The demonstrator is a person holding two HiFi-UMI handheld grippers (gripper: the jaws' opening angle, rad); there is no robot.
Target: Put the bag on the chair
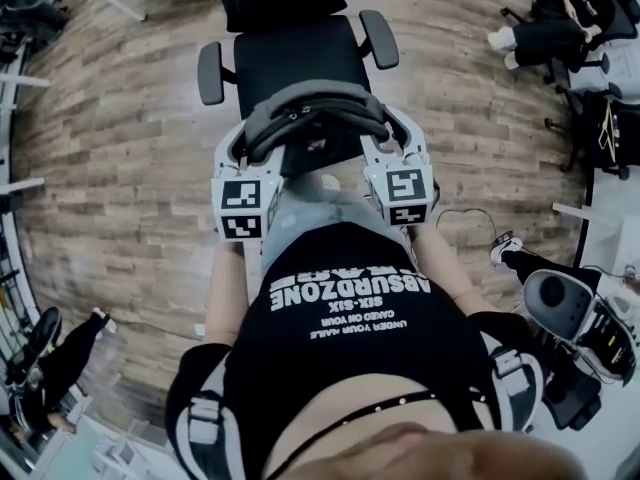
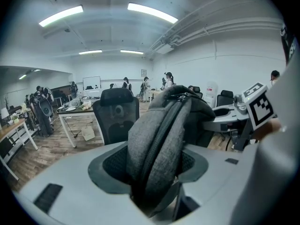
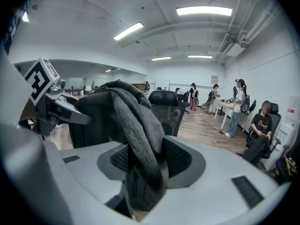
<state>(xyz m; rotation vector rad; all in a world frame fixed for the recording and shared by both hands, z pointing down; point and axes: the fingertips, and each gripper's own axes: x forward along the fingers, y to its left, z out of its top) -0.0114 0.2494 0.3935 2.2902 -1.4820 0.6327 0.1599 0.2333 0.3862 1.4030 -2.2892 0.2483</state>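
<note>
Bag point(image 1: 315, 118), grey: hanging at the front edge of the chair point(image 1: 295, 58) seat, not yet resting on it. Each end is being gripped, by left tool point(image 1: 243, 146) and right tool point(image 1: 398, 143).

Handling: should be going down level onto mid-seat, with both tools releasing together.

Head view alone is showing the seat. Tool views are showing fabric pinched between jaws.

At twelve o'clock the picture's edge cuts off the chair point(image 1: 296, 56) backrest, and the bag point(image 1: 312, 106) hides the seat's front.

Wood-plank floor point(image 1: 110, 138) fills the head view, with a seated person point(image 1: 552, 36) at its upper right. In the left gripper view, a cluttered desk point(image 2: 70, 109) stands mid-left, and strip lights point(image 2: 61, 16) run overhead.
</note>
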